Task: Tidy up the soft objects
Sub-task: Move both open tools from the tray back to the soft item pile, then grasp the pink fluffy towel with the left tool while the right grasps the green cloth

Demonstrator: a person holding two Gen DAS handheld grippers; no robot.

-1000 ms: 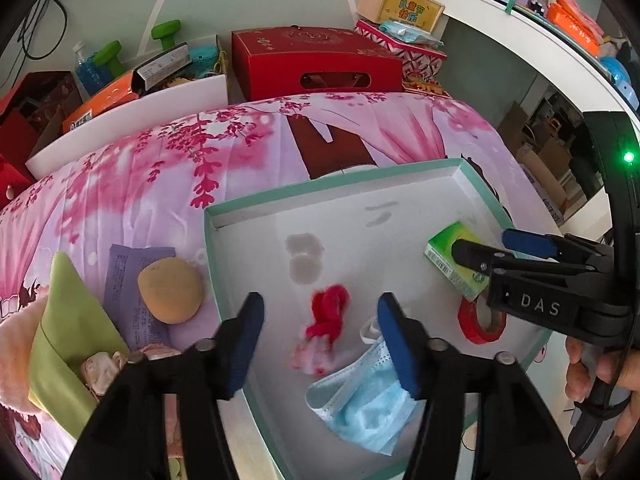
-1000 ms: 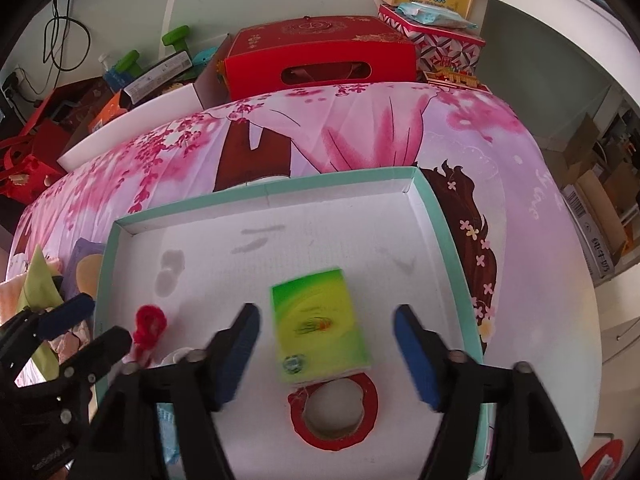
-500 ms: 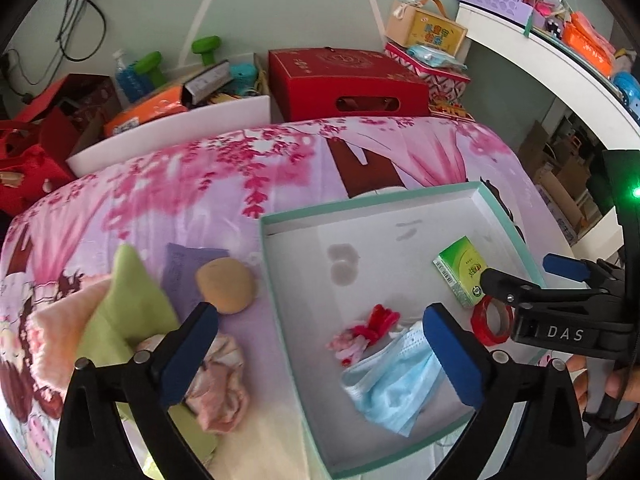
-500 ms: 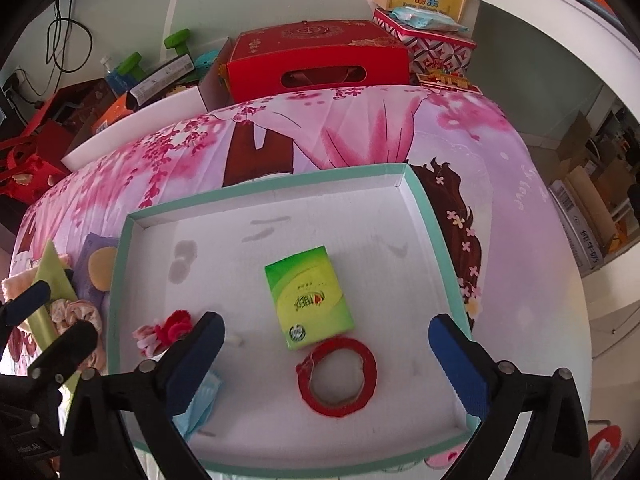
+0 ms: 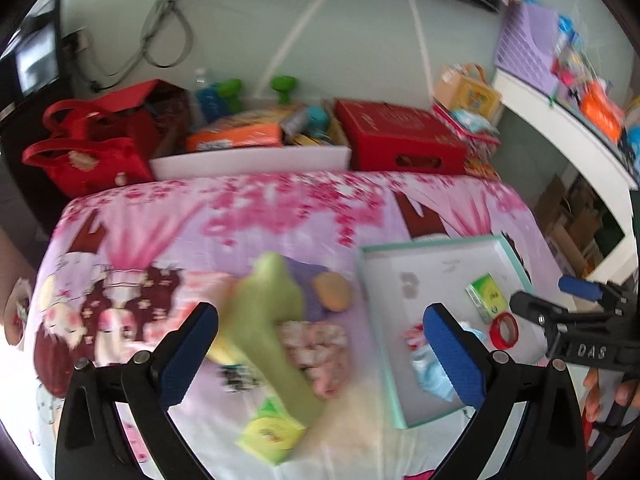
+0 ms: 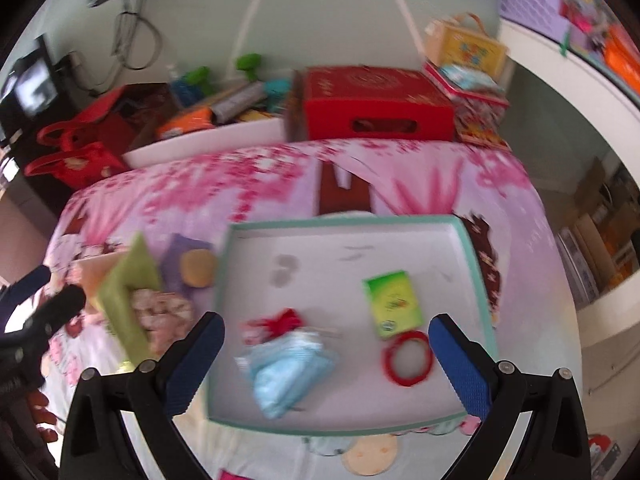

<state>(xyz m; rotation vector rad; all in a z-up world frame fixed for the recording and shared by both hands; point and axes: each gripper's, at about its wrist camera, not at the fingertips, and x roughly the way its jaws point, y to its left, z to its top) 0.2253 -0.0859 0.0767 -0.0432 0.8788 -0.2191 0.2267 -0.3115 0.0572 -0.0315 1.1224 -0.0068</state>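
Both grippers are seen farther from the bed than a second ago, so more of the pink sheet is taken in. The left gripper is spread wide with nothing between its blue pads; a second ago its jaws stood narrower over the red cloth and the mask. It is now aimed left of the tray, over the green cloth and the floral cloth. The right gripper is likewise spread and empty, where earlier its narrower jaws framed the green pack.

Inside the tray, the pack lies at 3 o'clock with the tape ring touching it at 5 o'clock; the red cloth and mask lie at 7 o'clock. Outside, at the tray's 9 o'clock, the sponge rests on a purple sheet.
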